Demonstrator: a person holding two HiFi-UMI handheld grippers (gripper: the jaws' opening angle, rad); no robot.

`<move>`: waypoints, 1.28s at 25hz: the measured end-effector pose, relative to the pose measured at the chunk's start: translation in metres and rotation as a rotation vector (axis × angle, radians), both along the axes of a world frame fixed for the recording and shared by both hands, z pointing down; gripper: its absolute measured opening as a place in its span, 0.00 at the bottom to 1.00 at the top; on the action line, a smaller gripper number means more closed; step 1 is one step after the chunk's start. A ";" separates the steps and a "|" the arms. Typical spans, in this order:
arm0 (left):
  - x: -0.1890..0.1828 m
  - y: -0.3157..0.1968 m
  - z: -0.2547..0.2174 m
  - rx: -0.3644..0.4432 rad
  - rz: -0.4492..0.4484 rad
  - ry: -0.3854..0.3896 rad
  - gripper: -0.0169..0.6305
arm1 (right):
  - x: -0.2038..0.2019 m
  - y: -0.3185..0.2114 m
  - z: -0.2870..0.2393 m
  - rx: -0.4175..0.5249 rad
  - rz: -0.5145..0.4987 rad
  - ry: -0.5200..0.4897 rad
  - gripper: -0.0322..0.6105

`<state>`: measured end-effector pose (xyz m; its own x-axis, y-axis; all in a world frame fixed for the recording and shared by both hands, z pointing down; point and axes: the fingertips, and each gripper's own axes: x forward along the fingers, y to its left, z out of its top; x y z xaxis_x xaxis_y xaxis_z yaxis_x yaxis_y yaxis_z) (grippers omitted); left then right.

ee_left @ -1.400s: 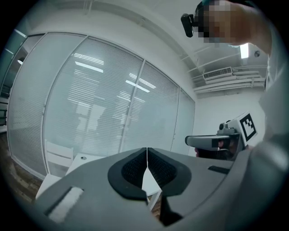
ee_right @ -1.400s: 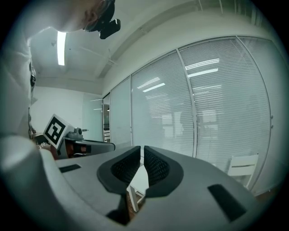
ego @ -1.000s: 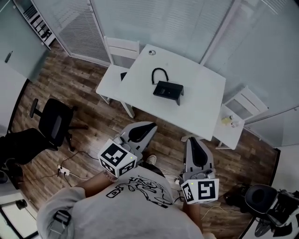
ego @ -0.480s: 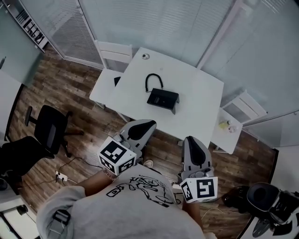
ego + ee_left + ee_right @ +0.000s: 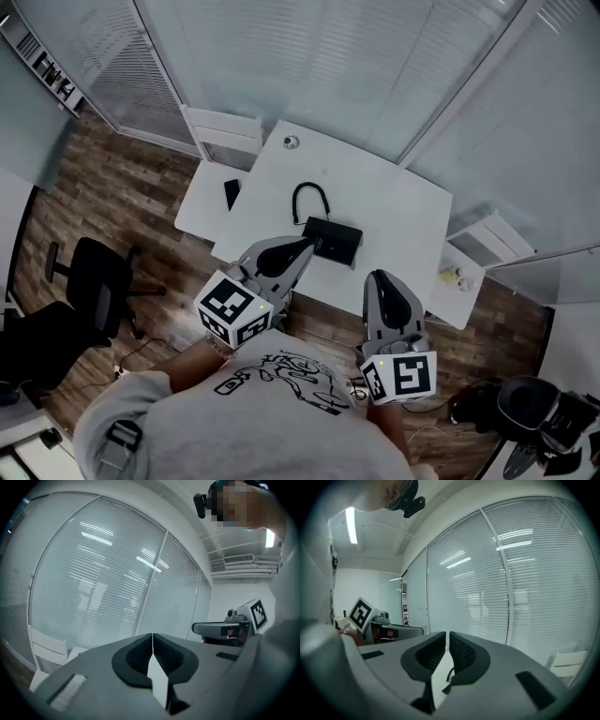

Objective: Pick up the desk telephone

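**Closer now, and nothing gripped yet**

Since the earlier frames the counter [image 5: 398,211] has drawn much nearer in the head view. The left claw [image 5: 307,246] now overlaps the near edge of the desk telephone [image 5: 339,240], which sits mid-counter with its cord [image 5: 309,195] looped behind it. The right claw [image 5: 379,278] hangs at the counter's front edge, apart from the phone. Both claws have their jaws pressed together and hold nothing.

Risks, as I judge them:
- Pushing on with jaws closed would shove the phone rather than grip it.
- A pinch at one end could tip it.
- The looped cord may snag or drag.
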<state>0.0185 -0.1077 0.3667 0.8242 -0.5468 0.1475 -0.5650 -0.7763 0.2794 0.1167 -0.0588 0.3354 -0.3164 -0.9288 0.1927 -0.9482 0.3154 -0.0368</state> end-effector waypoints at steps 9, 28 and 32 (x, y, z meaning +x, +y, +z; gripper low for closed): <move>-0.024 -0.070 -0.002 0.001 0.033 0.006 0.04 | -0.025 -0.069 -0.001 0.005 0.032 0.003 0.09; 0.017 -0.098 0.019 -0.058 0.051 0.002 0.04 | 0.018 -0.098 0.024 -0.062 0.045 0.011 0.09; 0.029 -0.097 0.038 -0.109 0.051 -0.016 0.04 | 0.033 -0.098 0.044 -0.110 0.045 0.004 0.09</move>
